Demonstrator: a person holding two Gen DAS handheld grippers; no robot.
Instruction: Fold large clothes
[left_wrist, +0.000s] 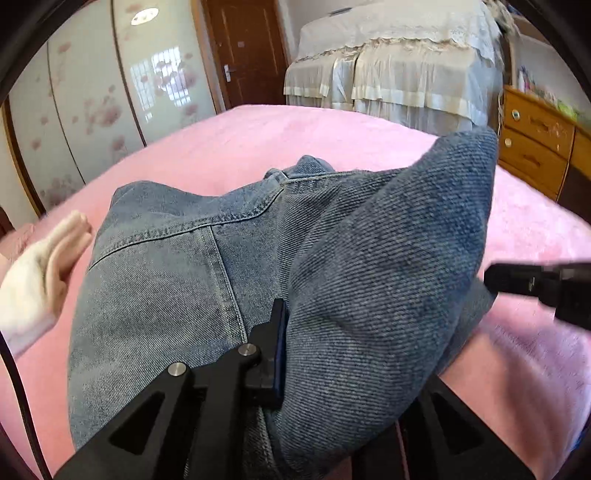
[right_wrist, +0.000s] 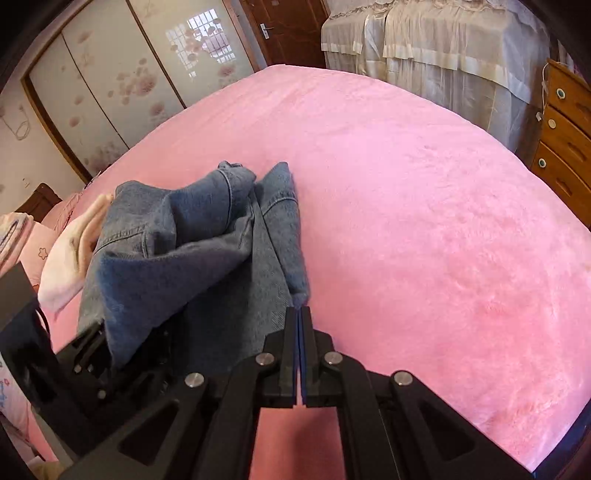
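pink bed, two garments

a bed (right_wrist: 424, 192) under a fuzzy pink cover is filling both views, its surface bare and smooth across the right side and the far end. blue jeans (right_wrist: 207, 236) are lying bunched on the left part of the cover, with folds lifting off it near the close edge. a pale cream cloth (right_wrist: 74, 254) is resting on the cover just left of the jeans, touching them. pink pillows (right_wrist: 33, 243) with a flower print are sitting at the far left edge of the bed.
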